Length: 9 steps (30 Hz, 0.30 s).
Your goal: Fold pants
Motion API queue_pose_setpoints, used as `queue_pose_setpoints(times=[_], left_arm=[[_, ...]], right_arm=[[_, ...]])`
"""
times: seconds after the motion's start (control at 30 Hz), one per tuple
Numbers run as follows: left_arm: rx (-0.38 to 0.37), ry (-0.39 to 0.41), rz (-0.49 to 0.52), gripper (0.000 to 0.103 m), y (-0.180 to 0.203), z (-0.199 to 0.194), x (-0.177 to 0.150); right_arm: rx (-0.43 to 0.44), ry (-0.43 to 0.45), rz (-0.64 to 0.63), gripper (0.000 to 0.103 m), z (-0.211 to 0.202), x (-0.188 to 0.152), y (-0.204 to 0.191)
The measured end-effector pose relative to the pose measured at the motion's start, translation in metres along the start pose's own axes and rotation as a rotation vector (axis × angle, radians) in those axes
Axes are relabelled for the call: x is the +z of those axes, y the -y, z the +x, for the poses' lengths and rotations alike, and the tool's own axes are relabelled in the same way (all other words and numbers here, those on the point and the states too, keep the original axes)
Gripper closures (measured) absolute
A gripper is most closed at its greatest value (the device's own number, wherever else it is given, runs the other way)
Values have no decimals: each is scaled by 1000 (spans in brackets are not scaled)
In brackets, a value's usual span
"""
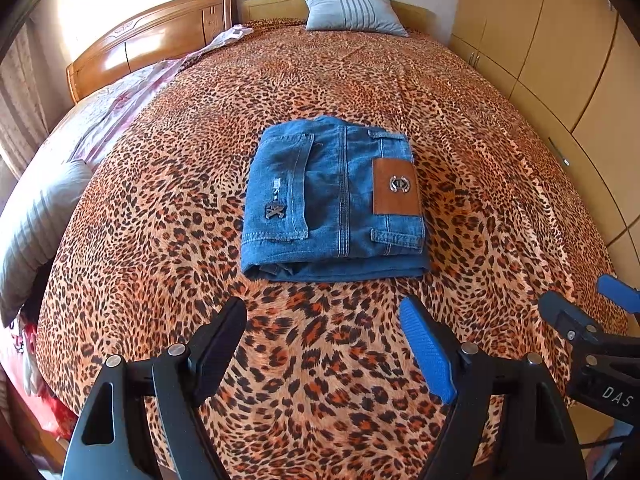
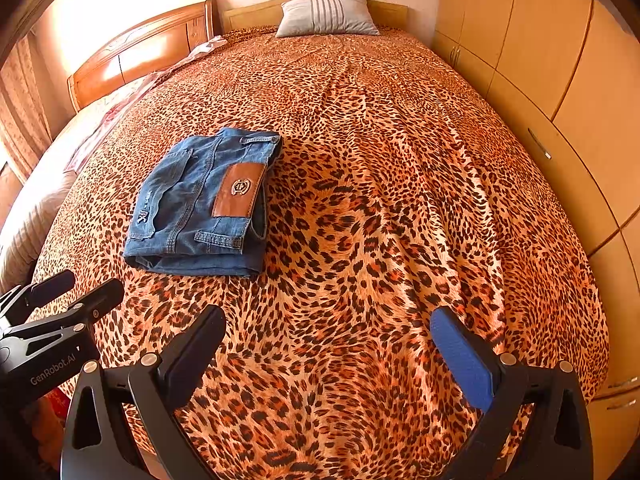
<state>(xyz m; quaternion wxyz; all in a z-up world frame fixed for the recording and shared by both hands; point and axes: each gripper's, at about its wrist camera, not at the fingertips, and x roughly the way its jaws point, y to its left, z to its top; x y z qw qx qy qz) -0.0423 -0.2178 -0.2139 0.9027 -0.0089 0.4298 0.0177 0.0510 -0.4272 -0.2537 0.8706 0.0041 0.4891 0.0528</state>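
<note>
Jeans (image 1: 334, 200) lie on the bed, in its middle part, already folded into a compact, nearly square packet. The back side is up: one sees the brown leather patch (image 1: 396, 187) at the waistband, a back pocket (image 1: 286, 188) with a small metal logo, and the center seam. At the near edge several layers of denim are stacked, so the legs seem to be tucked under the seat part. The packet looks flat and even, with no leg hanging out.

Around it the leopard-print bedspread (image 1: 360, 80) is spread over the bed, with some soft wrinkles. A grey striped pillow (image 1: 354, 12) rests at the wooden headboard (image 1: 160, 40), and a light wardrobe (image 1: 560, 60) stands along the side of the bed.

Both tongs are near the foot of the bed, apart from the jeans. The left tongs (image 1: 324, 338) are spread wide and hold nothing. The right tongs (image 2: 328, 344) are also spread wide and empty, pointing at bare bedspread beside the packet.

By my judgement the folding is practically finished. What is left, at most, is a small pressing or straightening of the near edge.
</note>
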Motion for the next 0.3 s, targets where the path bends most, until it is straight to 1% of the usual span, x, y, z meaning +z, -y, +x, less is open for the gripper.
queue_pose_setpoints(times=[0.1,0.23,0.3], left_arm=[[-11,31,-14,25,0,-7,0],[-4,30,-13,24,0,-11,-2],[-1,11,-14,23,0,-8,-2]], right_arm=[[7,-3,2,0,1,4,-2],[10,8,-8,0,0,8,-4],[9,11,-12,0,0,9,-5]])
